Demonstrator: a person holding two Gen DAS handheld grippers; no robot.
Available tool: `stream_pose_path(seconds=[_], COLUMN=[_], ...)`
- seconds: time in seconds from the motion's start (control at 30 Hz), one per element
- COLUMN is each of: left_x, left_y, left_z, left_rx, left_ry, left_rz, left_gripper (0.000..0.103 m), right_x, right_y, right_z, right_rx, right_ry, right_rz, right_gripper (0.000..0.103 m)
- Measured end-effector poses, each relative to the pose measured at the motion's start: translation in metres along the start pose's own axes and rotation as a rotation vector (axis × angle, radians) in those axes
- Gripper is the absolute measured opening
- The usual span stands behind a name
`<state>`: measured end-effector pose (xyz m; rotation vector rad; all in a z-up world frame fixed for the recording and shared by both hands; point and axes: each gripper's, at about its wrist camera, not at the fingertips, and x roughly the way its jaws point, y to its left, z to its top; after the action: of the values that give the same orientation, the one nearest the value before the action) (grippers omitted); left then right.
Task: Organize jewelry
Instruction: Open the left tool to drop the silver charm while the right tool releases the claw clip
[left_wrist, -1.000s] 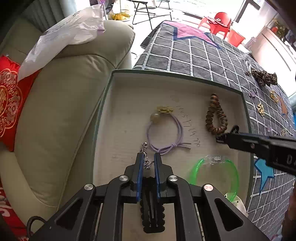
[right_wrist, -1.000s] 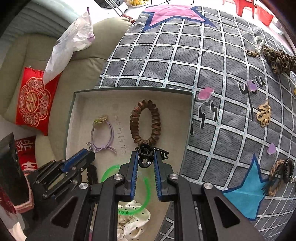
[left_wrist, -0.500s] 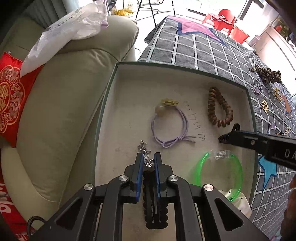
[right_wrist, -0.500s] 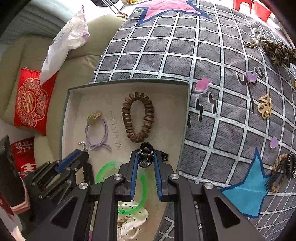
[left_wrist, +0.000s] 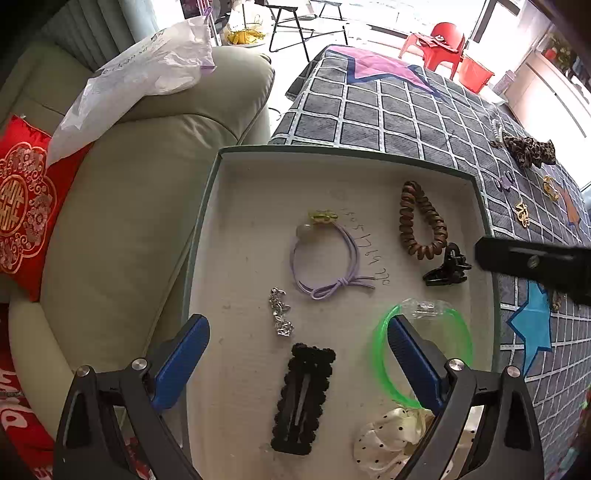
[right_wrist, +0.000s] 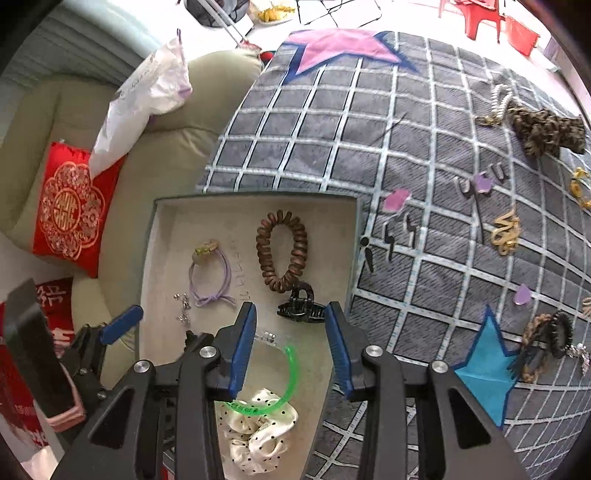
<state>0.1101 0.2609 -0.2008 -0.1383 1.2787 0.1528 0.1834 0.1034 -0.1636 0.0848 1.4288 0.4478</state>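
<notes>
Now both grippers hang over the shallow beige tray (left_wrist: 207, 229) with their blue-padded fingers spread wide and nothing between them. The left gripper (left_wrist: 295, 354) frames a short silver chain (left_wrist: 280, 317) lying on the tray floor, just above a black scalloped snap clip (left_wrist: 303, 397). The right gripper (right_wrist: 290, 339) sits just short of a black claw clip (right_wrist: 301, 308), which rests on the tray floor close to the lower end of the brown spiral hair tie (right_wrist: 282, 256); whether the two touch is hard to tell. A lilac hair elastic (left_wrist: 327, 258) with a pale bead and a gold charm lies near the tray's middle. A green translucent bangle (left_wrist: 384, 354) lies toward the near right corner, partly behind the left gripper's right finger, and a cream polka-dot scrunchie (right_wrist: 258, 432) bunches beside it. The tray stands at the edge of a grey grid-patterned cloth (right_wrist: 332, 147), where a leopard-print scrunchie (right_wrist: 546, 131), gold hair clips (right_wrist: 506, 230) and other pieces lie scattered, well apart from the tray. A pale sofa (left_wrist: 147, 184) with a red cushion (left_wrist: 26, 206) is just beside the tray.
</notes>
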Motion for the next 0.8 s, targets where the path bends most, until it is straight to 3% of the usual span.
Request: stream_pose_path(seconds=[0.13, 0.2, 0.3, 0.43, 0.57, 0.67, 0.8], left_x=[-0.005, -0.009, -0.015, -0.021, -0.032, -0.044, -0.057], left_y=[-0.001, -0.001, 0.000, 0.004, 0.004, 0.004, 0.008], left_z=[-0.002, -0.006, -0.011, -0.018, -0.027, -0.036, -0.046], left_rx=[-0.010, -0.007, 0.002, -0.020, -0.021, -0.015, -0.027], left_ry=[-0.005, -0.009, -0.008, 0.010, 0.012, 0.006, 0.005], left_rz=[0.018, 0.041, 0.076, 0.055, 0.063, 0.076, 0.080], left_gripper=[0.098, 0.098, 0.098, 0.098, 0.098, 0.098, 0.098], right_x=[-0.011, -0.014, -0.017, -0.018, -0.019, -0.021, -0.027], right_y=[-0.002, -0.003, -0.003, -0.002, 0.002, 0.004, 0.004], right_z=[-0.005, -0.008, -0.015, -0.026, -0.039, -0.050, -0.063], right_rx=[0.004, 0.002, 0.000, -0.011, -0.029, -0.038, -0.034], right_ry=[-0.011, -0.012, -0.012, 0.012, 0.040, 0.056, 0.063], right_rz=[-0.018, -0.030, -0.042, -0.052, -0.057, -0.061, -0.063], right_gripper=[0.043, 0.050, 0.054, 0.063, 0.064, 0.079, 0.079])
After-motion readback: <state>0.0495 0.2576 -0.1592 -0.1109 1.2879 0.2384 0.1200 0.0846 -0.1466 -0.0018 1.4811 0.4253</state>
